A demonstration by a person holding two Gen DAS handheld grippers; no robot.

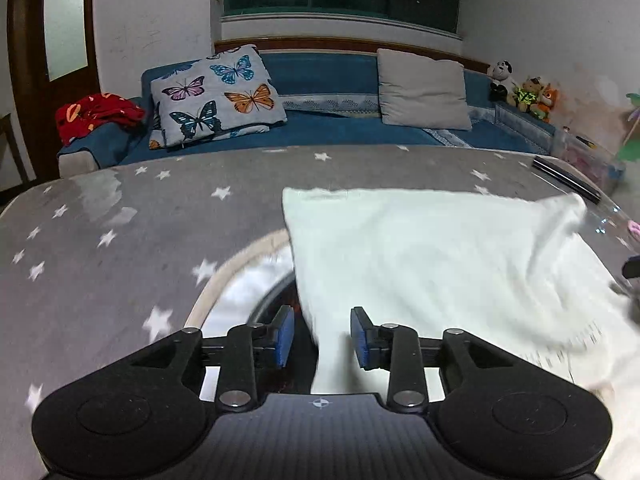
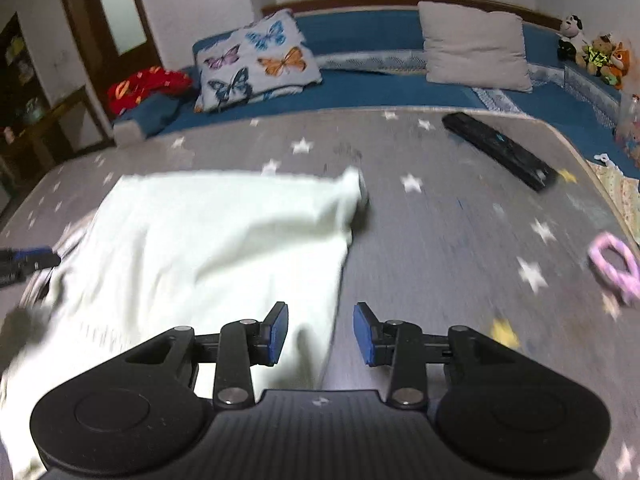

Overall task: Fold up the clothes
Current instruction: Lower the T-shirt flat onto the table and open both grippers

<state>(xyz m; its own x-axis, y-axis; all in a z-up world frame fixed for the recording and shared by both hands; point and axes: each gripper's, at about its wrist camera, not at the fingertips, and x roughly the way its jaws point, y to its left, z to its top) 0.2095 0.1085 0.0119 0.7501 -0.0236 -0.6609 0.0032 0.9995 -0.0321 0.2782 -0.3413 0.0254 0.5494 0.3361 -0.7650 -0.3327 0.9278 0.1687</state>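
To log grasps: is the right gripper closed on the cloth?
No: the right gripper is open, its pads apart over the cloth edge.

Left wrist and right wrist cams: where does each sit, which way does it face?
Left wrist: on the left gripper, facing the sofa; fingers open astride the white garment's left edge.
Right wrist: on the right gripper, facing likewise; open fingers at the garment's right edge, left gripper's tip at far left.
Shared: garment, star-print table, black remote, butterfly pillow.
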